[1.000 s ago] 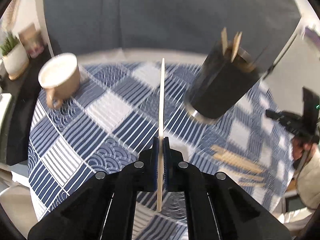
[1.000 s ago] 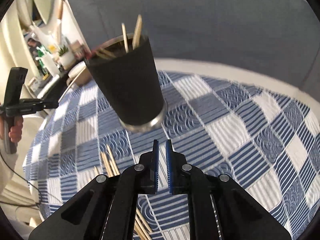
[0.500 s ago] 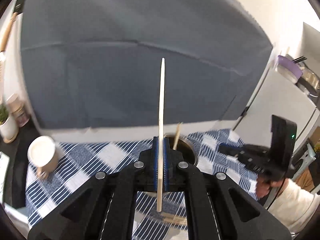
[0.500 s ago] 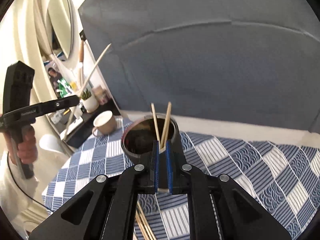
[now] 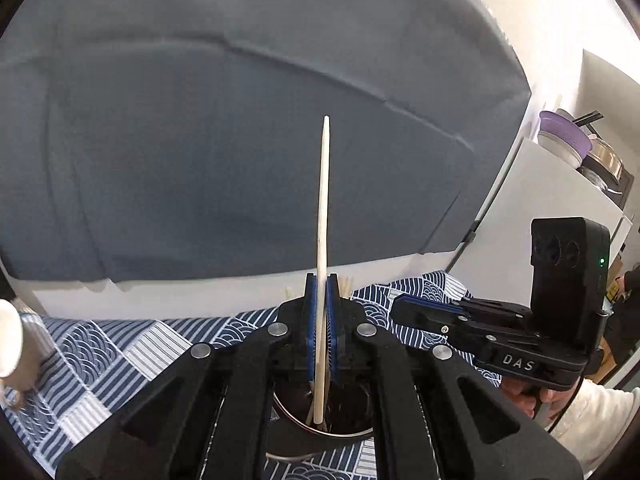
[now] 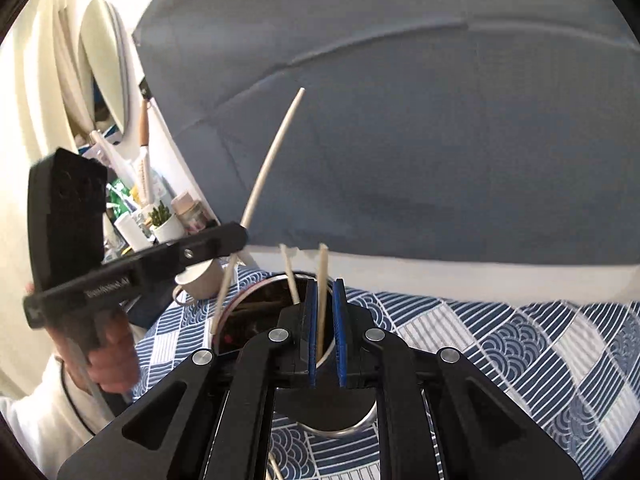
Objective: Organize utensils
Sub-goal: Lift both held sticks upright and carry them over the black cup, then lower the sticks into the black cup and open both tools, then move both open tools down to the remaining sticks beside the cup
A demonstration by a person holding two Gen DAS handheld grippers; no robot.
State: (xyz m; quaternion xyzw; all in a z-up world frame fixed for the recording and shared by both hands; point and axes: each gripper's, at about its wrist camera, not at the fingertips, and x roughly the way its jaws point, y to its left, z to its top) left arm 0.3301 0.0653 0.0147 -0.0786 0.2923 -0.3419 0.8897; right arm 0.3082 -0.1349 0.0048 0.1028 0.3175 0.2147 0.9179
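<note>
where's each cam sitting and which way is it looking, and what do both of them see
Left wrist: on the left gripper, looking forward and slightly down at the grey backdrop; its fingers clamp a chopstick over the cup; the right gripper and hand show at right.
Right wrist: on the right gripper, facing the backdrop over the cup; jaws nearly shut on the cup's rim; the left gripper, hand and chopstick show at left.
Shared: cup, chopstick, mug, checked cloth, backdrop.
</note>
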